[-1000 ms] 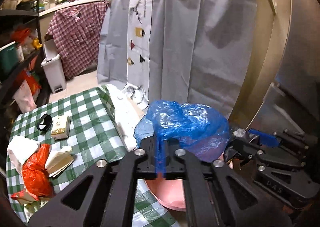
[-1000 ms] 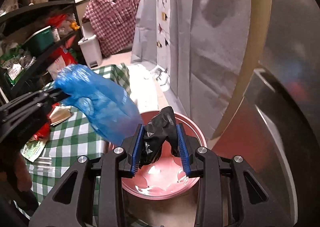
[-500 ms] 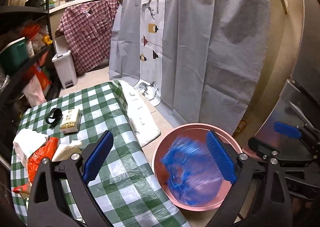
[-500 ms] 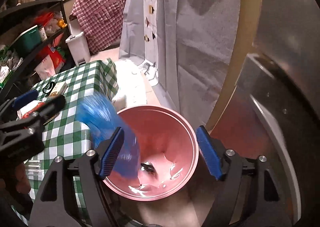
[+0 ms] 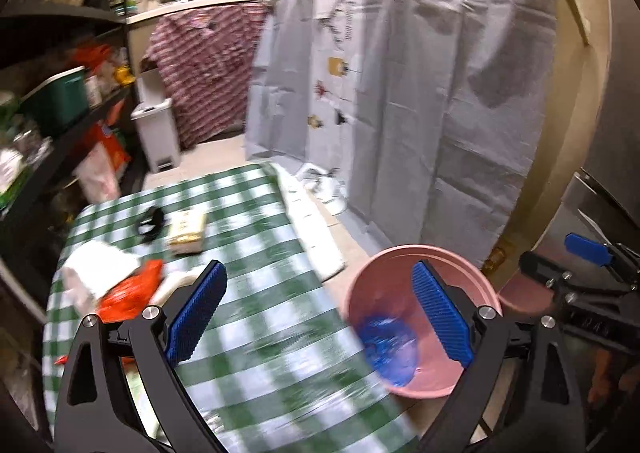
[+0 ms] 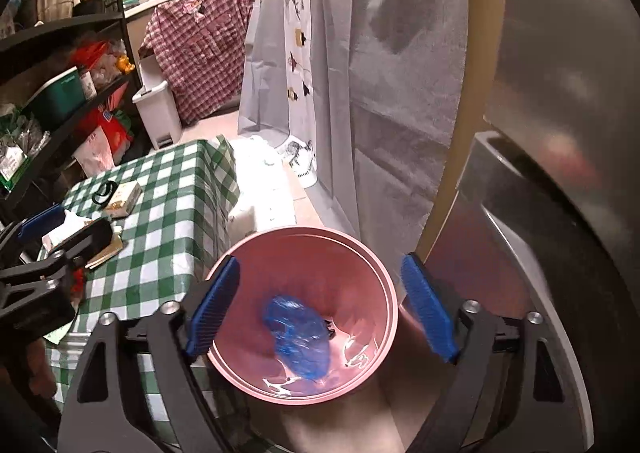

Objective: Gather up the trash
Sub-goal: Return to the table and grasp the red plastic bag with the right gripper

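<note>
A pink bin (image 6: pixel 360 249) stands on the floor beside the green-checked table (image 6: pixel 176 213). A crumpled blue plastic bag (image 6: pixel 298 335) lies at its bottom, with a bit of black plastic (image 6: pixel 330 328) peeking out beside it. My right gripper (image 6: pixel 320 307) is open and empty, right above the bin mouth. My left gripper (image 5: pixel 318 317) is open and empty, over the table edge left of the bin (image 5: pixel 404 265); the blue bag (image 5: pixel 386 349) shows inside. On the table lie an orange bag (image 5: pixel 130 289), white paper (image 5: pixel 98 267), a small box (image 5: pixel 186 231) and a black ring (image 5: pixel 150 221).
A grey cloth (image 6: pixel 344 85) hangs behind the bin, a metal surface (image 6: pixel 560 173) stands to its right. A white pedal bin (image 5: pixel 158 135) and dark shelves (image 5: pixel 60 101) full of goods stand at the far left. A white bag (image 5: pixel 314 229) hangs off the table edge.
Both grippers opened and let go: the blue bag and the black bag fell into the pink bin. The left gripper has since swung left, toward the table.
</note>
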`<state>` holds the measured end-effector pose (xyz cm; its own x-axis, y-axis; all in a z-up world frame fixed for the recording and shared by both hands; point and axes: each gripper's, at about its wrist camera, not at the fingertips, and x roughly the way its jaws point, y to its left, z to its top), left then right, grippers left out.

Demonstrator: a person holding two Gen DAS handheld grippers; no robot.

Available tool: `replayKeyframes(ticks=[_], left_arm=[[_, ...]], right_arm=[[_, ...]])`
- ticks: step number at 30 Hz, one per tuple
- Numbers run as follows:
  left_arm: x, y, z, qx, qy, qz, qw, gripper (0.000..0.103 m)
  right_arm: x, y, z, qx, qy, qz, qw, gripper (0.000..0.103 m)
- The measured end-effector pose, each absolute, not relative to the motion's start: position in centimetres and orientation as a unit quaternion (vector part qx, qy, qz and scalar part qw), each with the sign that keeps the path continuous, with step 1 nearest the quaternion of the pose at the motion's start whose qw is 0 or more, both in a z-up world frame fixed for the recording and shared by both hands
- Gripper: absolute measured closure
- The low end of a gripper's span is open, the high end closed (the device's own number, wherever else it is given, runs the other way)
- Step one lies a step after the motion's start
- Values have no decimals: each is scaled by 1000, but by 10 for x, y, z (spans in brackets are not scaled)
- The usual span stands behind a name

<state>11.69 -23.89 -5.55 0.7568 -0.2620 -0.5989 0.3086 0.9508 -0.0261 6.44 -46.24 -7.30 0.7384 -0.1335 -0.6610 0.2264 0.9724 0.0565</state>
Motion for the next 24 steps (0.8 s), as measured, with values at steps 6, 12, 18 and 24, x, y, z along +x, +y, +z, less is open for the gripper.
replayKeyframes(ticks=[6, 12, 18, 24], left_arm=[[92, -155, -52, 21, 319, -96, 943, 12], [72, -69, -54, 23, 313, -26, 949, 12], [50, 1, -74, -7, 291, 42, 956, 12], [48, 26, -97, 4, 296, 77, 952, 12]], right_arm=[[58, -414, -56, 80, 322, -49, 942, 14], [61, -336, -50, 39, 316, 11, 948, 13], [64, -268, -60, 0, 328, 73, 942, 12], [69, -218, -80, -28, 337, 119, 933, 12]])
